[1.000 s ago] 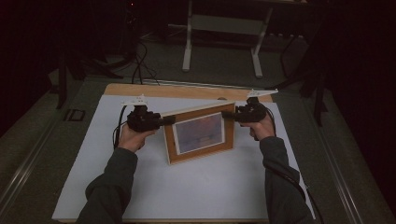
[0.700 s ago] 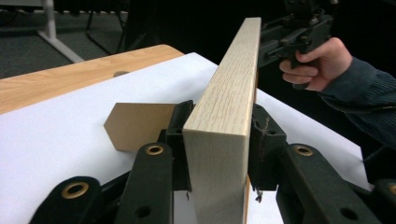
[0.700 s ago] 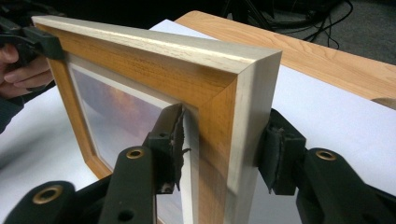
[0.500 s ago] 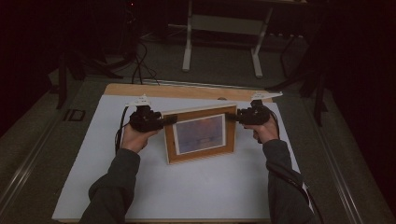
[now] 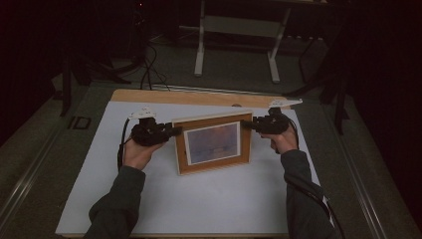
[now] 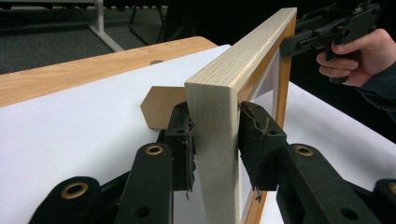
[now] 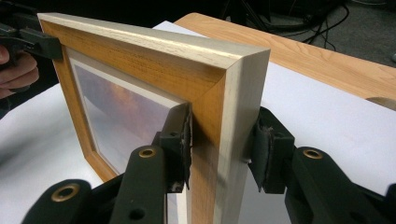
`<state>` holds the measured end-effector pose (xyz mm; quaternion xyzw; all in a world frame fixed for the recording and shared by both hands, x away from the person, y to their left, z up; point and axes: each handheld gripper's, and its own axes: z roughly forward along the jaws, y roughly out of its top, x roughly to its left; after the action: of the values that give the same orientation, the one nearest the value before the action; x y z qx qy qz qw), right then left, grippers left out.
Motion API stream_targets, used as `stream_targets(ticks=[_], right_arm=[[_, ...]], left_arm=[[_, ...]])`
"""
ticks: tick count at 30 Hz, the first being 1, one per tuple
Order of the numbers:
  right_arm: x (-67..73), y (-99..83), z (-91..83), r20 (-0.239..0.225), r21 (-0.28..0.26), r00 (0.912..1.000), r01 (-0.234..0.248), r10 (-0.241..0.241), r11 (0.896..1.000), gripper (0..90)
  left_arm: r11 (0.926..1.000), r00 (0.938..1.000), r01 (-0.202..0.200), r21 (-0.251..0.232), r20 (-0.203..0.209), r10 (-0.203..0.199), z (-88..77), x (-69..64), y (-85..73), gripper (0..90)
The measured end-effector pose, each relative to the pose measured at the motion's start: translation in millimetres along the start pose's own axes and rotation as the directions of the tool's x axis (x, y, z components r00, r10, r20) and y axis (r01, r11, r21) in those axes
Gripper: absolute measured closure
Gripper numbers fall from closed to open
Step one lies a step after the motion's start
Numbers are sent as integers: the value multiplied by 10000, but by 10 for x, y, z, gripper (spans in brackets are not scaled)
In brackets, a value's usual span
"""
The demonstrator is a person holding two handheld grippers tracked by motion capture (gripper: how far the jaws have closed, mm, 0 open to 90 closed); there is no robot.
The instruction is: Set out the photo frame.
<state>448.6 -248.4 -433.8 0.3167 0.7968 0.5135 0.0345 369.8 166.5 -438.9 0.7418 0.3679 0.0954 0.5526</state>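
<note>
We read the picture frame [image 5: 213,143] as held upright on the white sheet [image 5: 199,199] of the desk [image 5: 149,95] so its stand can take over, with the left hand-held gripper [image 5: 175,131] and right hand-held gripper [image 5: 246,124] each clamped on an opposite side edge, their jaws having just been closing further.

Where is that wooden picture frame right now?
The wooden picture frame stands upright mid-table on the white sheet in the high view, its side edges between the jaws of the left hand-held gripper and the right hand-held gripper.
</note>
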Motion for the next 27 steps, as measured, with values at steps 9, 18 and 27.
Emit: stream_targets(ticks=[9,18,27], right_arm=[[22,-27,-60,160,-2,9999,31,-31,10000,636],[62,-58,-108,330,36,9990,-290,289,9996,639],[111,-114,-169,417,41,9981,-456,454,9990,644]], left_arm=[[9998,9999,58,-166,118,-56,46,44,19,672],[9996,9994,148,-229,314,-141,98,88,33,665],[9985,9966,493,-225,673,-477,138,135,40,660]])
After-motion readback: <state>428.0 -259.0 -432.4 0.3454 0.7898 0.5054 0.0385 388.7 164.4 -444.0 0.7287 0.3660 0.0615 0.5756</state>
